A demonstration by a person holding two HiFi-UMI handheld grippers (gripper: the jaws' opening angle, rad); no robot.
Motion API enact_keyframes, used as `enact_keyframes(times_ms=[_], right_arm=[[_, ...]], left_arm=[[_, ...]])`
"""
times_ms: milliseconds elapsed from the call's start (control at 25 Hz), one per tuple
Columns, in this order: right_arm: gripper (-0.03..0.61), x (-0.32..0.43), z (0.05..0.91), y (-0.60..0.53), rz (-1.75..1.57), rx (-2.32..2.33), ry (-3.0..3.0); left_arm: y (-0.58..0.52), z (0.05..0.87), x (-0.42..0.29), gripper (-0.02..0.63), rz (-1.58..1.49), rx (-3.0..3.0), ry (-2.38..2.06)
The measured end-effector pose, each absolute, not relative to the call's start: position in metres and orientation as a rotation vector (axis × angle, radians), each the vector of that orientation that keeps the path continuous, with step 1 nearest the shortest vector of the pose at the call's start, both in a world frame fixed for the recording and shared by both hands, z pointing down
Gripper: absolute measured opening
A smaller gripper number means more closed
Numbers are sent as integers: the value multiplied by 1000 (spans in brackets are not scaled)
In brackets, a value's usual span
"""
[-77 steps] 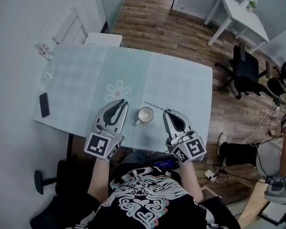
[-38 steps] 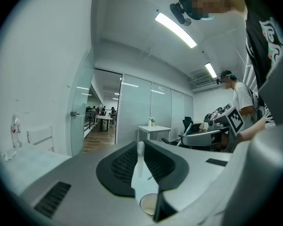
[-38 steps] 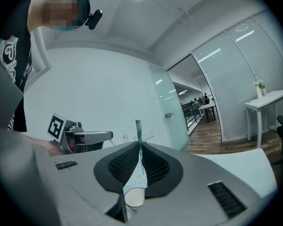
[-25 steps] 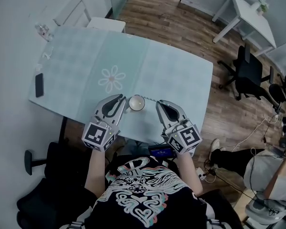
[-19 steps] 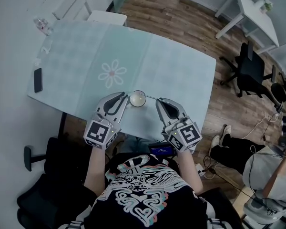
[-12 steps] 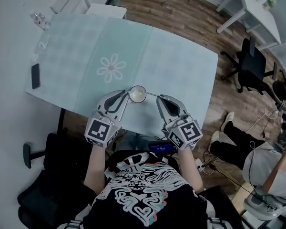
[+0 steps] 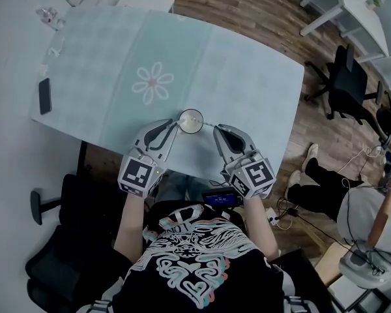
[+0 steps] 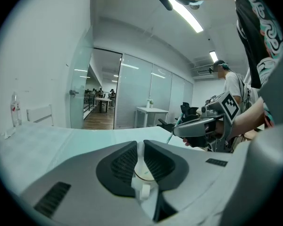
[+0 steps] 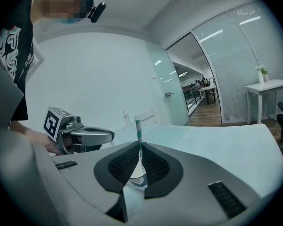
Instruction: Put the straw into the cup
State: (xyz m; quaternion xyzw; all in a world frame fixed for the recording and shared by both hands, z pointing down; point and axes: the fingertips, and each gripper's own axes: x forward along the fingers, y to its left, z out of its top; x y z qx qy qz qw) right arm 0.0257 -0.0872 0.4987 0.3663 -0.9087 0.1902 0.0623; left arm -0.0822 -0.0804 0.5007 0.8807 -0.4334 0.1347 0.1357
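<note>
Right tool [image 9: 140, 147] has its jaws pressed together on the striped straw [image 9: 138, 128], which stands upright out of the pinch. Left tool [image 8: 139, 146] looks closed on the handle side of the white cup [image 7: 191, 120]. From overhead, the cup sits near the front edge of the bench [image 7: 247, 77], with the straw just to its right and not yet inside.

The likeliest trouble is a missed mouth. The straw is thin and held near one end, so a small tilt of the right tool could bring its free end down on the rim or outside the wall. A push against the rim might bend the straw or twist it in the pinch. The cup is light and close to the edge, so a sideways nudge from the straw, or a slack left grip, could tip it or slide it off. Letting go too early, before enough of the straw is inside, could let it topple out.
</note>
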Motion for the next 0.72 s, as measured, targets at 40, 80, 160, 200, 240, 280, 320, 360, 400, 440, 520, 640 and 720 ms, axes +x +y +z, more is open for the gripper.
enact_keyframes(times_ms=[40,80,160,200,240,280,320,360,400,440,520,640,720], right_arm=[[11,25,500,-87,575,1106,-2740],[11,25,502,-87,576,1106,-2735],[11,26,505,-87,583,1106,-2725],[11,27,506,-86,586,1103,-2721],[11,26,508,-85,589,1099,-2718],[11,25,509,-85,590,1093,-2715],[11,24,511,-84,590,1087,-2713],[11,22,513,-84,588,1080,-2711],[11,20,514,-83,585,1074,-2709],[11,18,515,-83,580,1068,-2705],[11,14,517,-82,564,1058,-2691],[11,10,523,-83,530,1038,-2668],[11,8,526,-84,519,1026,-2661]], left_arm=[[-80,503,-83,40,393,2545,-1250],[-79,505,-82,41,393,2542,-1244],[-77,509,-80,41,397,2539,-1233],[-76,511,-79,40,406,2541,-1228],[-76,513,-77,41,422,2546,-1226],[-76,515,-75,41,442,2554,-1223],[-76,517,-74,41,461,2560,-1220],[-76,519,-72,41,477,2564,-1214],[-76,521,-71,41,490,2567,-1209],[-76,523,-70,41,503,2569,-1202],[-77,527,-69,41,522,2569,-1191],[-79,532,-69,41,533,2564,-1184],[-81,536,-69,41,540,2562,-1179]])
